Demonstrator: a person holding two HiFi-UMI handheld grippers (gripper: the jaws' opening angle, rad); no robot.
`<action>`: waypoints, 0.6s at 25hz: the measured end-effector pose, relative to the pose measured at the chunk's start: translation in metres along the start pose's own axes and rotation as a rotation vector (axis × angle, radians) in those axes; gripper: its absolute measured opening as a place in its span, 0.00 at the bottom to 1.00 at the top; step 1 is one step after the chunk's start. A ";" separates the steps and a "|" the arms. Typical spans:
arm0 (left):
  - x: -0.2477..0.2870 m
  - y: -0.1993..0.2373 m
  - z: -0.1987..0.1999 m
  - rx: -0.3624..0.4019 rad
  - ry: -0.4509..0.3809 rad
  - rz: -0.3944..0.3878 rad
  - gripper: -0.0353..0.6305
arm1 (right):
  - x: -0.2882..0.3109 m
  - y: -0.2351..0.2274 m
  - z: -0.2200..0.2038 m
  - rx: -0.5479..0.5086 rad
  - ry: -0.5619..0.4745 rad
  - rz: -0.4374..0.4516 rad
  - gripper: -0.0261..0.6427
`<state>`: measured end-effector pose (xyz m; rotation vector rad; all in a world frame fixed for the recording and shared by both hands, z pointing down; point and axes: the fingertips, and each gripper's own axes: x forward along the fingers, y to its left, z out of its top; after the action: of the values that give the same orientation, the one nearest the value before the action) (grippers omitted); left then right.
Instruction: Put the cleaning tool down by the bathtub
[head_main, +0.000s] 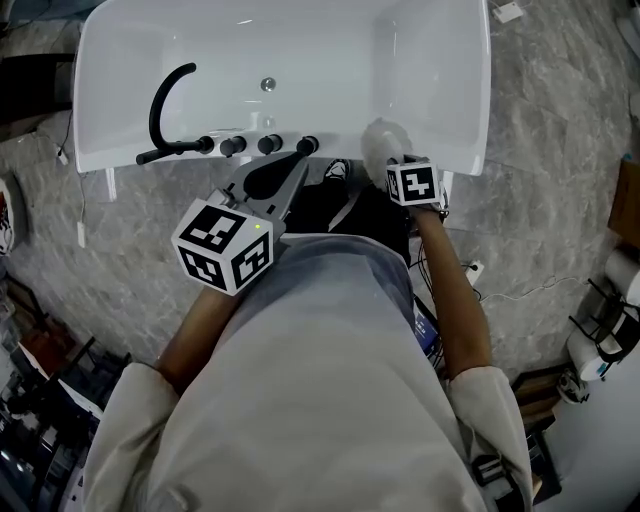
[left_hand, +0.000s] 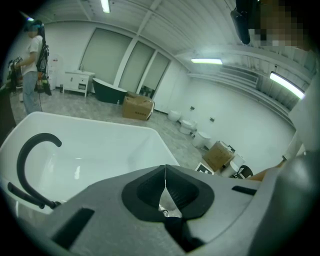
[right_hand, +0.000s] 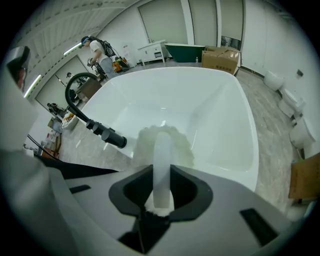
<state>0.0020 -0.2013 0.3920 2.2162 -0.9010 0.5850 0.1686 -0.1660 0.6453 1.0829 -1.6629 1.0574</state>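
**A:** What is hidden or cut off?

**B:** In the head view the far end of the bathtub (head_main: 430, 60) is cut off by the top edge. Much of the floor (head_main: 560, 150) beside it is covered by the person's shirt (head_main: 300, 400). The handle of the cleaning tool (head_main: 379, 142) is masked there by a marker cube (head_main: 413, 183). Only its pale, fuzzy head is seen, over the tub's near rim at the right end. Whether the rim is touched cannot be told.

**A:** And the grip?

**B:** In the right gripper view a smooth, translucent white handle is clamped between the dark pads of the right tongs (right_hand: 161, 192). The head is round and fluffy, but sponge or bristle cannot be made out. The left tongs (left_hand: 165, 181) are clenched tip to tip, with nothing held.

**A:** Materials?

**B:** The tub is glossy white with rounded walls. A matt black curved tap (head_main: 160, 100) and black knobs (head_main: 270, 143) are mounted on its near rim. The floor is grey and marbled.
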 end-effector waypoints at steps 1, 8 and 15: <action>-0.001 0.001 -0.001 -0.003 0.001 0.001 0.07 | 0.001 0.000 -0.001 -0.003 0.004 -0.003 0.16; -0.005 0.004 -0.006 -0.013 0.007 0.006 0.07 | 0.013 -0.003 -0.001 -0.023 0.028 -0.034 0.16; -0.014 0.015 -0.013 -0.024 0.019 0.017 0.07 | 0.027 0.000 0.007 -0.035 0.026 -0.047 0.16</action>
<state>-0.0209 -0.1937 0.3986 2.1794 -0.9137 0.5994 0.1601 -0.1782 0.6686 1.0758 -1.6216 1.0044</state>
